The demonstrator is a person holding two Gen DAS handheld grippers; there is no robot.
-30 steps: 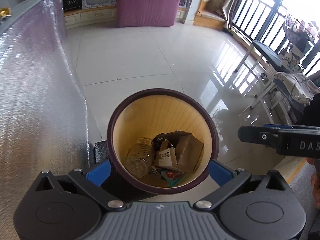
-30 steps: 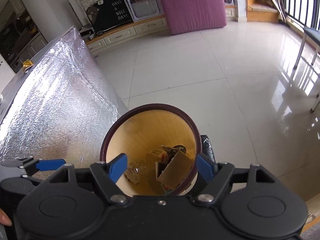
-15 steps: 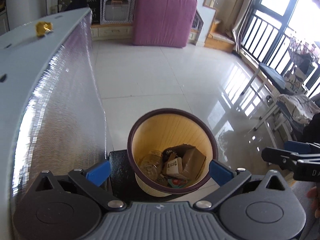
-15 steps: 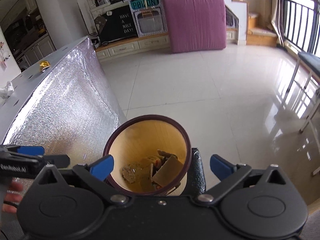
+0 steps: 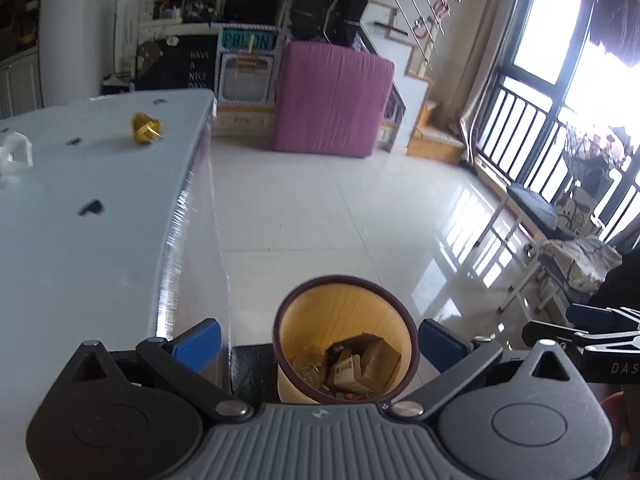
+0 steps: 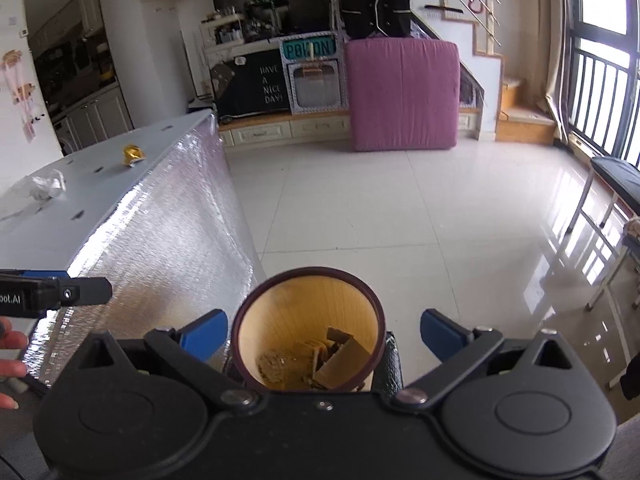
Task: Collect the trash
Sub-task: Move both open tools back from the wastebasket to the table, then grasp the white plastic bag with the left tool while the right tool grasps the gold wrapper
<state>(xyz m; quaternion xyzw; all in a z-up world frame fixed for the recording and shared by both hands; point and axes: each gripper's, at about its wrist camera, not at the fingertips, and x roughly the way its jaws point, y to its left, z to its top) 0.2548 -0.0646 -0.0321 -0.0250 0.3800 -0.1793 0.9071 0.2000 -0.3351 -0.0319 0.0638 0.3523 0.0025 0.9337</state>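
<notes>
Both the left gripper (image 5: 318, 344) and the right gripper (image 6: 322, 334) are spread wide and grasp nothing. Below and just ahead of their blue fingertips (image 6: 204, 334) stands the waste bin (image 6: 308, 320), holding cardboard scraps (image 5: 366, 364). Farther out to the left, a gold wrapper (image 5: 146, 129) and crumpled white paper (image 6: 48, 186) lie on the table (image 5: 80, 240).

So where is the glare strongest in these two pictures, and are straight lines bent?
Left wrist view: the window is blown out white, with streaks of glare on the floor; the table edge curves. Right wrist view: softer light, glare on the floor at right; the foil side of the table glitters.
</notes>
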